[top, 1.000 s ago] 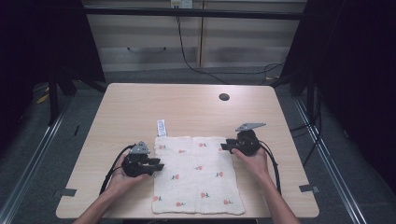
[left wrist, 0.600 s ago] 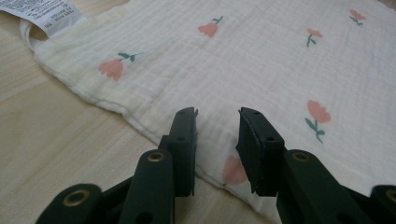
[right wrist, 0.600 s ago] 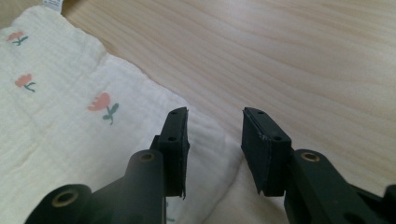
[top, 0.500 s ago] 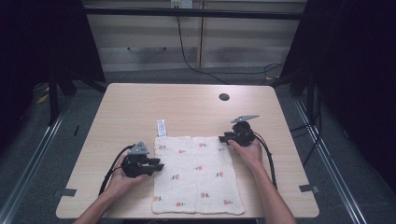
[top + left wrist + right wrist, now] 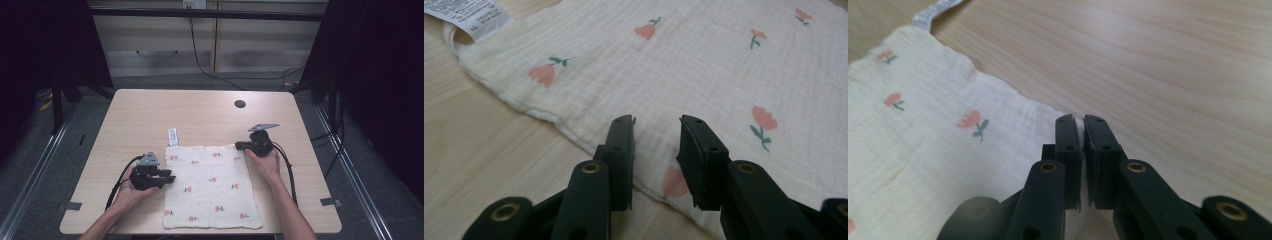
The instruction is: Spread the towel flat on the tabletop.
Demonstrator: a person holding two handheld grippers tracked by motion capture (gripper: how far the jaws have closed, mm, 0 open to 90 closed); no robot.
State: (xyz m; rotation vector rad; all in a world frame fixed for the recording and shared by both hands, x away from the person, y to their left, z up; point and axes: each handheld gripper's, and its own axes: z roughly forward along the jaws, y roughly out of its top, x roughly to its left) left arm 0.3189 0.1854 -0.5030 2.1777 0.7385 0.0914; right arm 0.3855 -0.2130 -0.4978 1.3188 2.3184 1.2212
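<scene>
Cloth (image 5: 210, 185) lies flat at the bench's (image 5: 200, 112) near edge, between my claws. My right claw (image 5: 1082, 122) is clamped on its far right corner; my left claw (image 5: 656, 127) gapes over its left edge.

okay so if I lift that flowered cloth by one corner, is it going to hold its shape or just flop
The flowered cloth will probably flop: it lies flat with wavy edges, like thin crinkled gauze. It looks light, so the right tongs, pinched on its far corner, should lift it easily while the rest drapes and drags. The left tongs stand open over its left edge; pushing there would likely bunch the cloth, not slide it.
</scene>
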